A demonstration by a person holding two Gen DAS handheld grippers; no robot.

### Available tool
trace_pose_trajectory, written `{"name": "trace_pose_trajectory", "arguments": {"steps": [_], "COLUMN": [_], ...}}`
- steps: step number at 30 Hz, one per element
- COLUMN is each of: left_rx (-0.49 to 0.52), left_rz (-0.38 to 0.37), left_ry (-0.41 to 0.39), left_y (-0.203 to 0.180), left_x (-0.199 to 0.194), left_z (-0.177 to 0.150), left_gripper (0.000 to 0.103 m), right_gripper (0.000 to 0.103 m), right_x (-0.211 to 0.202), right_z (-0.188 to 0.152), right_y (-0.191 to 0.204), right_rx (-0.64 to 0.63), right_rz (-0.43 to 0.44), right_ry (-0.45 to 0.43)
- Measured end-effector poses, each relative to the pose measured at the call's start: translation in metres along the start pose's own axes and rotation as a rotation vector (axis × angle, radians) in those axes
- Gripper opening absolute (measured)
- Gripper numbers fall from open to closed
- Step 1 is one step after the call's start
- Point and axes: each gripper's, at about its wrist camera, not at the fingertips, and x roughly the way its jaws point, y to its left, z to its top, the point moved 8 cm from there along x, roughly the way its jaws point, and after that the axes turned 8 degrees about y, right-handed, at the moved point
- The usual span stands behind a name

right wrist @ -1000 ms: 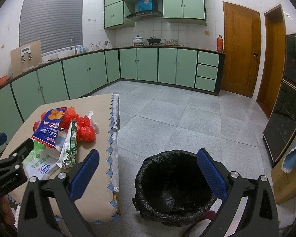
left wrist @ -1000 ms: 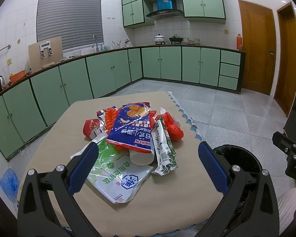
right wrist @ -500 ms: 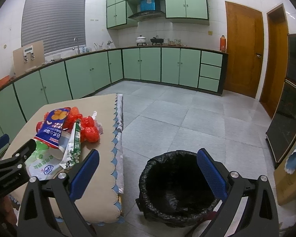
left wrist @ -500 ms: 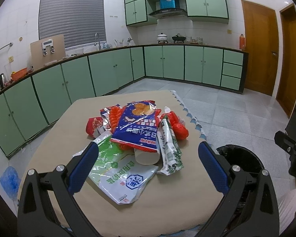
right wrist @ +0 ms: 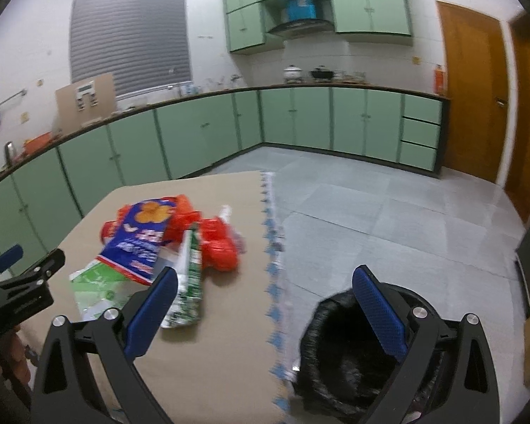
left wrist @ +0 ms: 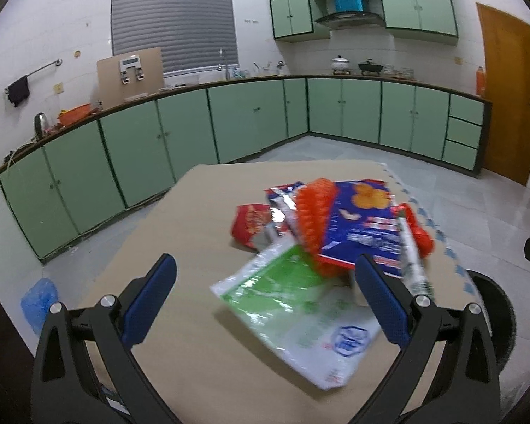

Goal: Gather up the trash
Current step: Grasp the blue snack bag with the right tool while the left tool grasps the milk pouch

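A heap of wrappers lies on the beige table (left wrist: 201, 346): a blue snack bag (left wrist: 364, 226), a green-and-white bag (left wrist: 293, 304), an orange net (left wrist: 314, 212), a small red packet (left wrist: 251, 221) and a green-white sleeve (right wrist: 190, 279). My left gripper (left wrist: 265, 300) is open and empty, just in front of the heap. My right gripper (right wrist: 265, 307) is open and empty, over the table's right edge. The black-lined bin (right wrist: 349, 349) stands on the floor beside the table; its rim also shows in the left wrist view (left wrist: 494, 314).
Green cabinets (left wrist: 194, 134) run along the left and back walls. A wooden door (right wrist: 473, 92) is at the right. A blue bag (left wrist: 39, 300) lies on the floor left of the table. Grey tiled floor (right wrist: 371, 212) stretches beyond the bin.
Both grippers have swung left and come closer to the table. The heap now sits to the right in the left view and fuller in the right view. Both stay open.
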Motion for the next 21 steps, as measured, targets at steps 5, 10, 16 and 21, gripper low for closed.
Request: {"name": "trace_pose_trajectory", "arguments": {"steps": [5,10,16,21], "left_rx": [-0.013,-0.045,-0.061,-0.058], "left_rz": [0.032,0.06,0.095,0.098], "left_ry": [0.012,0.029,0.035,0.061], "left_y": [0.023,0.048,0.071,0.08], "left_x": [0.012,0.027,0.043,0.06], "left_z": [0.001,0.001,0.003,-0.001], "left_gripper": [0.098,0.098,0.098,0.098], "right_gripper": [0.097,0.094,0.091,0.085], "right_x": [0.017,0.04,0.074,0.099], "right_z": [0.007,0.012,0.013,0.01], "right_y": [0.043,0.084,0.113,0.124], "right_rx": [-0.065,-0.135,-0.134,-0.149], "right_rz": [0.085,0.145,0.199,0.203], "right_ry": [-0.003,0.011,0.067,0.117]}}
